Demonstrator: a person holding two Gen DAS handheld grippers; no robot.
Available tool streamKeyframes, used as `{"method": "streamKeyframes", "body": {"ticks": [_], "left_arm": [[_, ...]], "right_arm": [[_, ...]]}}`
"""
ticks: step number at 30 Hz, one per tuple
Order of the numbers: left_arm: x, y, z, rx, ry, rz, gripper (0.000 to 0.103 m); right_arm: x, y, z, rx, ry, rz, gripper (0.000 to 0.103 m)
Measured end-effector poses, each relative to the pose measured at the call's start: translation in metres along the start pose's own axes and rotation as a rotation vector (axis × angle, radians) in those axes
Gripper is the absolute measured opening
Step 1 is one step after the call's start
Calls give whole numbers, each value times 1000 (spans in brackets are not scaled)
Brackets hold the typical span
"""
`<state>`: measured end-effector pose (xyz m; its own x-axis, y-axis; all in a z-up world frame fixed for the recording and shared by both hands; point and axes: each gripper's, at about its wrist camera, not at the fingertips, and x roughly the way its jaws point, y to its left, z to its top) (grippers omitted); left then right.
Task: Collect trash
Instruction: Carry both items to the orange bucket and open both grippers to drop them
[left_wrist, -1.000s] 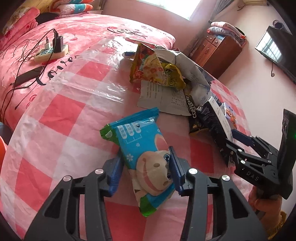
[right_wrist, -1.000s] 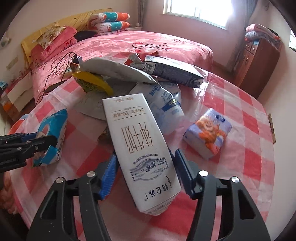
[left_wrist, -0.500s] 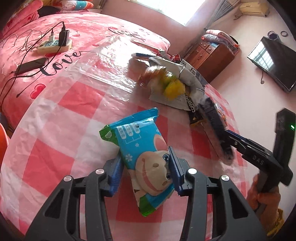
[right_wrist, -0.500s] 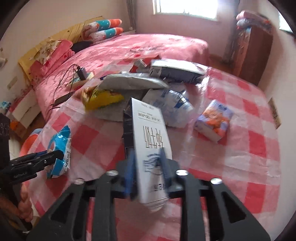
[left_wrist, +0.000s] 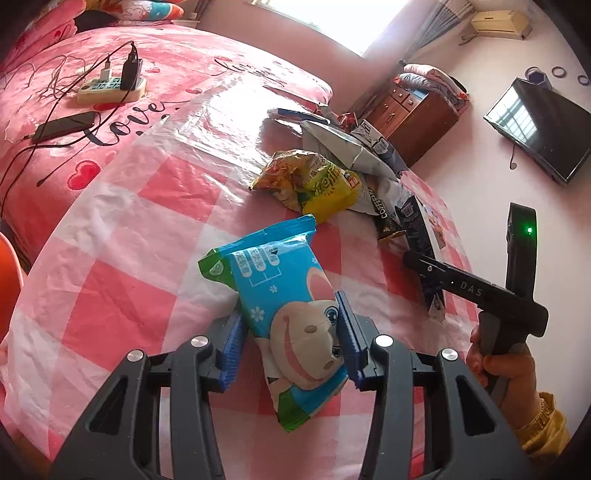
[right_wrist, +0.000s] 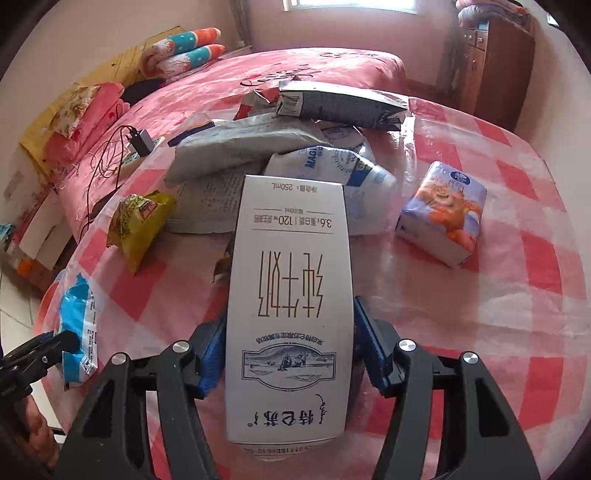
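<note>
My left gripper is shut on a blue snack packet with a cartoon face, held above the pink-checked tablecloth. The packet also shows at the left of the right wrist view. My right gripper is shut on a white milk carton, held above the table; in the left wrist view the carton appears edge-on at the right. A yellow snack bag and grey and white bags lie piled at the far side of the table.
A tissue pack with an orange cartoon lies at the right of the table. A power strip and a phone with cables lie on the pink bed behind. A wooden cabinet and a television stand by the wall.
Both grippers have pulled back from the pile with their items still held. The milk carton turned edge-on, then flat again. The yellow snack bag now lies lower on the table.
</note>
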<state>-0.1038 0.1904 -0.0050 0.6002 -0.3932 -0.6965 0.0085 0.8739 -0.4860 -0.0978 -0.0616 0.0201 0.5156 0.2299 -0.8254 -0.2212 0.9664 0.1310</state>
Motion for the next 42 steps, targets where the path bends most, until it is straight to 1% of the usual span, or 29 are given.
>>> {"method": "streamKeyframes", "body": {"ticks": [3, 7, 10, 14, 15, 18, 21, 23, 25, 26, 28, 31, 34, 35, 36, 37, 38, 41, 42], "left_arm": [[-4, 6, 0, -16, -10, -17, 47], [-16, 16, 0, -30, -36, -26, 47], [-30, 25, 0, -43, -66, -18, 47], [-55, 43, 2, -70, -120, 4, 47], [-63, 50, 2, -79, -137, 17, 47], [-89, 72, 0, -110, -185, 64, 47], [-114, 101, -6, -153, -227, 132, 47], [-128, 128, -11, -197, -247, 195, 47], [-137, 151, -19, -243, -253, 242, 47], [-142, 168, -24, -279, -255, 272, 47], [-148, 188, -32, -326, -257, 311, 47], [-152, 219, -43, -387, -253, 352, 47], [-150, 240, -51, -423, -254, 391, 49], [-149, 244, -54, -429, -256, 399, 52], [-150, 249, -56, -435, -264, 406, 56], [-152, 252, -58, -438, -279, 415, 63], [-155, 255, -59, -437, -306, 429, 67], [-164, 257, -64, -403, -376, 451, 71], [-166, 256, -64, -389, -391, 457, 71]], "right_arm": [[-6, 5, -6, 11, -18, -9, 61], [-22, 21, -7, 35, -56, 42, 61], [-34, 46, 0, 21, -69, 123, 61], [-42, 98, 13, -45, -61, 262, 61], [-42, 109, 16, -57, -55, 291, 61], [-37, 158, 21, -119, -16, 404, 61], [-27, 218, 23, -202, 38, 514, 61], [-21, 251, 22, -252, 62, 555, 61], [-14, 285, 20, -304, 86, 592, 62], [-11, 296, 19, -318, 97, 607, 62], [-3, 324, 15, -350, 122, 638, 62], [9, 362, 7, -402, 147, 657, 62], [24, 384, -5, -432, 183, 656, 63], [29, 388, -6, -435, 193, 648, 65], [34, 392, -9, -431, 200, 632, 74], [37, 389, -10, -423, 204, 624, 79], [41, 386, -11, -405, 209, 623, 79], [39, 371, -13, -367, 201, 601, 80], [37, 366, -13, -362, 189, 586, 81]]}}
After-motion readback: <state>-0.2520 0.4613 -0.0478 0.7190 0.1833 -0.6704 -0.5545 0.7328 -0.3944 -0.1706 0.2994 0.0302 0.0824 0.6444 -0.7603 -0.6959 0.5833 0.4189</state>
